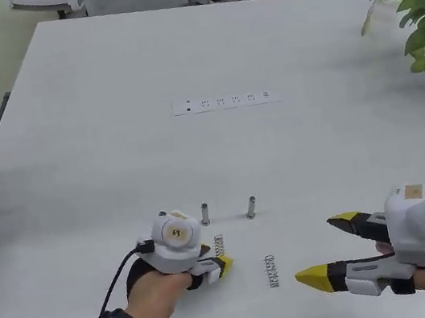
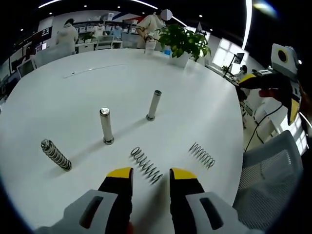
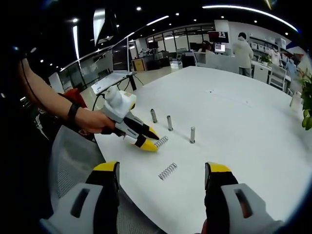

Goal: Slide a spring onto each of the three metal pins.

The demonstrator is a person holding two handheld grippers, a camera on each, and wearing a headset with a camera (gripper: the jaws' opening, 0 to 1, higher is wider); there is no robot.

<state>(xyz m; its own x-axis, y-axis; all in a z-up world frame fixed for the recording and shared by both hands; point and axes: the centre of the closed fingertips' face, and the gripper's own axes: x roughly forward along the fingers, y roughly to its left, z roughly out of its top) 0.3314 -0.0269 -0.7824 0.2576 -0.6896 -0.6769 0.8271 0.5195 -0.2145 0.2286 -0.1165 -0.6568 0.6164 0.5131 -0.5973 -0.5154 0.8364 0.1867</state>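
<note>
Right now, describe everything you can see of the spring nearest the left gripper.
The spring is a slim, open-wound coil of bare silvery wire. It lies flat and loose on the white table, on no pin, slanting away from the left gripper. Its near end sits at the gap between the yellow-tipped jaws, which stand slightly apart. Whether they touch it cannot be told. A bare pin stands upright beyond it, apart.
</note>
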